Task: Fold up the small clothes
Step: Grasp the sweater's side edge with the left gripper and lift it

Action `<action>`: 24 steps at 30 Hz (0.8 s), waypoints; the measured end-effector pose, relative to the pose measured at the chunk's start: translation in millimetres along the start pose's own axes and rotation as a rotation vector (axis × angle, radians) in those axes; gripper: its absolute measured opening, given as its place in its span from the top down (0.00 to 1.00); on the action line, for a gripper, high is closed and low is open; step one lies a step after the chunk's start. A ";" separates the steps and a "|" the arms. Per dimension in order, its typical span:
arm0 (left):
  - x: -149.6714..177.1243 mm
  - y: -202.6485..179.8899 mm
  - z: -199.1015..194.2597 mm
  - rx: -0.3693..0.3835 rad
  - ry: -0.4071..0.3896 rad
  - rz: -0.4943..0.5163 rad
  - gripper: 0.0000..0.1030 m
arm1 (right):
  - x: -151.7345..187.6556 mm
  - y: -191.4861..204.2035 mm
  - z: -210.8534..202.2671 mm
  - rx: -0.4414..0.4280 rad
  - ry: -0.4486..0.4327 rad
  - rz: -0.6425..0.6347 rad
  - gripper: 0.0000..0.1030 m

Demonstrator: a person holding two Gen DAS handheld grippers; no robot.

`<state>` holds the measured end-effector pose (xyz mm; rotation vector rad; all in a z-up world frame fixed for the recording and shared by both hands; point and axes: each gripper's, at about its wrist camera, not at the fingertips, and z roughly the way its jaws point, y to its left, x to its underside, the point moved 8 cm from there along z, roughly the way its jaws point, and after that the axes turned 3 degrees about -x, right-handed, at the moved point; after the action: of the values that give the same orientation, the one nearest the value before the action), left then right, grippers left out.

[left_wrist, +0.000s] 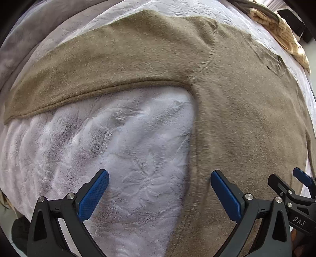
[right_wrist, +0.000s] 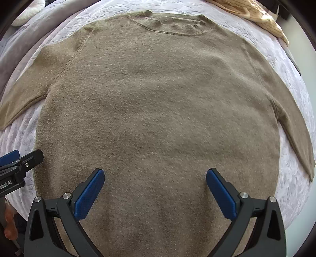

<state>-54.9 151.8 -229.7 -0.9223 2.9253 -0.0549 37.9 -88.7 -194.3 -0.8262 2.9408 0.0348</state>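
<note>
An olive-brown sweater lies flat on a pale plush blanket, neckline far, both sleeves spread out. My right gripper hovers open over the lower middle of its body, nothing between the blue pads. In the left wrist view the sweater fills the right side and its left sleeve runs off to the left. My left gripper is open above the sweater's left side edge, one finger over the blanket, the other over the knit. The right gripper's tips show at that view's right edge.
A cream cable-knit garment is heaped at the far right of the bed, also visible as the cream knit in the left wrist view. Grey bedding lies at the far left. A person's hand shows at the lower left.
</note>
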 end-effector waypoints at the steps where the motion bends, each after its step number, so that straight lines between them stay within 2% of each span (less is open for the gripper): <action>1: -1.2 6.4 2.3 0.001 0.006 -0.008 0.00 | -1.9 3.7 0.6 0.002 -0.003 -0.009 0.00; 4: -5.8 27.9 6.5 0.024 0.021 -0.064 0.00 | -9.8 16.8 5.6 0.005 0.001 -0.031 0.00; 8: -15.1 58.5 6.2 0.004 -0.015 -0.120 0.00 | -20.6 36.1 7.9 0.010 -0.001 -0.059 0.00; 11: -23.4 78.9 8.1 0.041 -0.023 -0.167 0.00 | -25.4 47.1 8.9 0.025 -0.007 -0.089 0.00; 15: -33.2 99.1 10.5 0.156 -0.030 -0.221 0.00 | -27.8 62.4 7.7 0.038 -0.007 -0.113 0.00; 18: -41.8 118.1 4.9 0.239 -0.082 -0.260 0.00 | -27.6 69.8 6.4 0.038 -0.004 -0.120 0.00; 22: -62.1 158.0 -2.4 0.420 -0.191 -0.359 0.00 | -29.2 88.6 6.2 0.026 -0.004 -0.132 0.00; 24: -72.4 164.4 -7.4 0.507 -0.224 -0.409 0.00 | -25.3 94.0 2.5 0.018 0.001 -0.142 0.00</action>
<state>-90.3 328.0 -227.3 -1.2967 2.3024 -0.6341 10.6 4.8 -194.7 -1.0299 2.8708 -0.0010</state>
